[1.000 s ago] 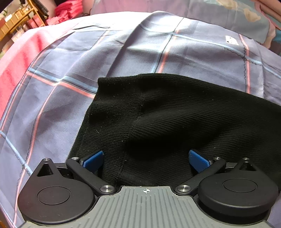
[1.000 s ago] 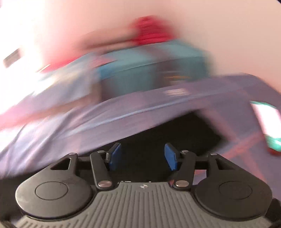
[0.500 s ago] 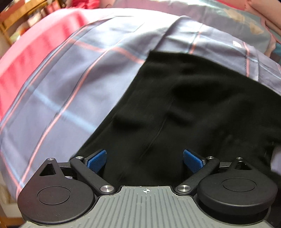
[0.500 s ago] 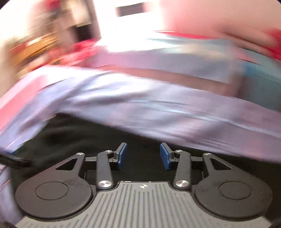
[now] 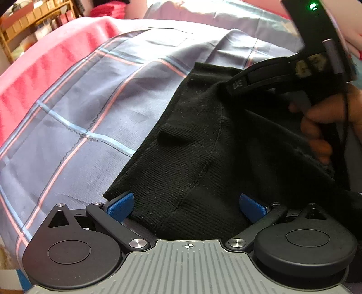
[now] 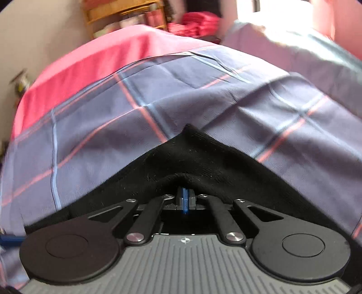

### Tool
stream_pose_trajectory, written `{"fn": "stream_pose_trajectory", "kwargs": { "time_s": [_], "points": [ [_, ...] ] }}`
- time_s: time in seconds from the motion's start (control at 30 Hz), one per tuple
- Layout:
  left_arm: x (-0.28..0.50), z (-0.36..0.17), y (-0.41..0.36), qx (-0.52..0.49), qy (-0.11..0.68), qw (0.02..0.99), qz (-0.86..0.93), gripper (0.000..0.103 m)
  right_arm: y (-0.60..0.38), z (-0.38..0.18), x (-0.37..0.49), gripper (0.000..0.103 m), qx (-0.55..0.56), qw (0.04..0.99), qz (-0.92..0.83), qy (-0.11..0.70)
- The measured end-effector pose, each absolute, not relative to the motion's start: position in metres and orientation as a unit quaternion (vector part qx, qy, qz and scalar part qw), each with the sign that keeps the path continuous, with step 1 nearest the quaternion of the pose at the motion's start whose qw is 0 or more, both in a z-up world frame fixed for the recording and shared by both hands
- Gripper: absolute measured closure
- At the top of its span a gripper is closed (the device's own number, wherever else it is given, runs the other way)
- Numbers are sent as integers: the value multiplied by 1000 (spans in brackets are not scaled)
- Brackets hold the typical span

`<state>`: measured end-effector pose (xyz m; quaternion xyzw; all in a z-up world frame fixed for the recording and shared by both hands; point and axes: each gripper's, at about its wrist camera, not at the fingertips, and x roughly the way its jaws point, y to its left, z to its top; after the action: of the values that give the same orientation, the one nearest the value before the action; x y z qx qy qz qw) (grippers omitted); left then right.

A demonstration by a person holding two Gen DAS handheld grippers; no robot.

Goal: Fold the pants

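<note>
Black ribbed knit pants (image 5: 203, 144) lie on a blue-grey plaid bedsheet (image 5: 90, 113). My left gripper (image 5: 185, 207) is open, its blue pads either side of the near edge of the pants. My right gripper (image 6: 184, 199) is shut on a raised fold of the pants (image 6: 192, 162), pads pressed together under the cloth. In the left wrist view the right gripper (image 5: 235, 87) pinches the pants at their far right part, held by a hand (image 5: 328, 126).
A red blanket (image 6: 90, 61) covers the far left of the bed. A wooden shelf (image 5: 29, 20) stands beyond it. Pillows and light bedding (image 6: 294, 45) lie at the far right.
My right gripper has swung left, closed and gripped a fold of the pants. The left gripper has shifted so the pants edge runs diagonally; it stays open.
</note>
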<state>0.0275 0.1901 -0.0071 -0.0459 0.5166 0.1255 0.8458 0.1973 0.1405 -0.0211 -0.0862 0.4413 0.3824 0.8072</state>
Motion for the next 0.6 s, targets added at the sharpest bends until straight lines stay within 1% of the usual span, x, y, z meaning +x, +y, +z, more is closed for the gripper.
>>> {"fn": "stream_pose_trajectory", "kwargs": {
  "time_s": [0.03,0.07,0.1,0.13,0.17,0.3,0.33,0.4,0.43,0.47,0.5,0.6],
  "points": [
    [28,-7,190,-45,518,845,124,0,131,-14,193,101,-87,805,383,444],
    [28,-6,190,-46,520,844,122,0,119,-8,190,89,-75,807,381,445],
    [29,-5,192,-51,522,843,119,0,103,-2,187,81,-55,808,373,452],
    [29,-5,195,-57,523,842,116,0,94,-3,188,67,-38,809,363,460],
    [30,-4,197,-64,525,841,114,0,77,0,184,64,-16,815,349,462],
    [41,-5,203,-66,535,833,120,0,18,0,148,64,52,817,288,497],
    [45,-6,202,-60,540,830,124,0,12,-4,135,64,48,808,287,512],
    [52,-10,199,-38,552,823,126,0,8,-13,91,63,-10,782,307,543],
    [54,-11,195,-23,556,821,128,0,9,-10,68,63,-52,788,321,523],
    [56,-13,193,-9,560,818,130,0,8,0,47,63,-98,806,325,484],
    [58,-14,192,-2,561,817,131,0,5,10,37,63,-107,821,311,467],
    [64,-16,194,0,567,813,134,0,-24,32,25,62,20,829,293,475]
  ]
}}
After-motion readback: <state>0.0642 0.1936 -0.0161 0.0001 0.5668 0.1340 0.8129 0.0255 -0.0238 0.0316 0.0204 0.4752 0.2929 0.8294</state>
